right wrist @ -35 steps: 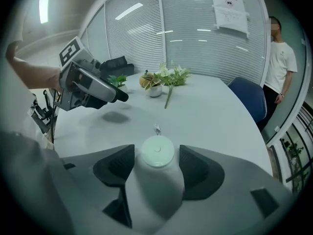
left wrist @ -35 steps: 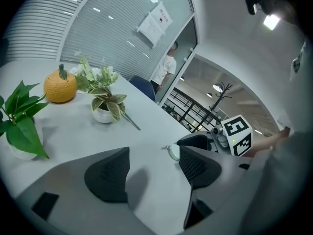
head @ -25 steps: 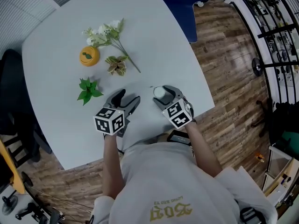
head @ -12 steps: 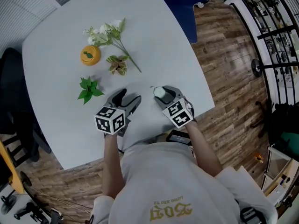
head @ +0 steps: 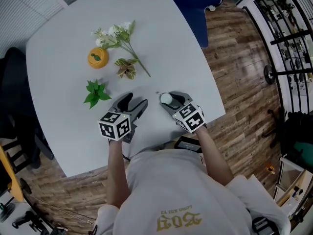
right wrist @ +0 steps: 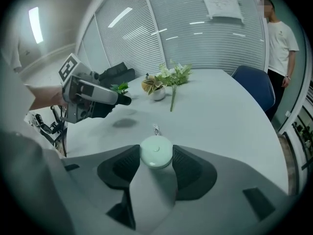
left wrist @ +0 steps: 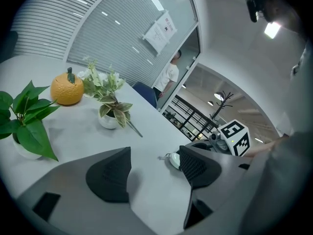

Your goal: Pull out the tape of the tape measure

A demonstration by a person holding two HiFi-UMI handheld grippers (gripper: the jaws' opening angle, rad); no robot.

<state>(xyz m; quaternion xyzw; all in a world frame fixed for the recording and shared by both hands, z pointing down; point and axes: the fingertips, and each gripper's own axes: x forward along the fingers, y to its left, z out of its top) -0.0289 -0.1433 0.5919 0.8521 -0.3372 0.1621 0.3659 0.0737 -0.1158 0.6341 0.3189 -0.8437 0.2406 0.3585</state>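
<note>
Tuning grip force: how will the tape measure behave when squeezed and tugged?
The tape measure looks small, round, hard: probably light, stiff. The right gripper has just closed on its curved rim only, so it may twist or slip.

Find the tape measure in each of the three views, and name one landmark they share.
Head view: tape measure just right of centre, a small white disc.
Left gripper view: tape measure low, right of centre, small and partly hidden.
Right gripper view: tape measure in the middle, below centre, large and close.
Shared landmark: the variegated potted plant, which stands beyond it in every view.
</note>
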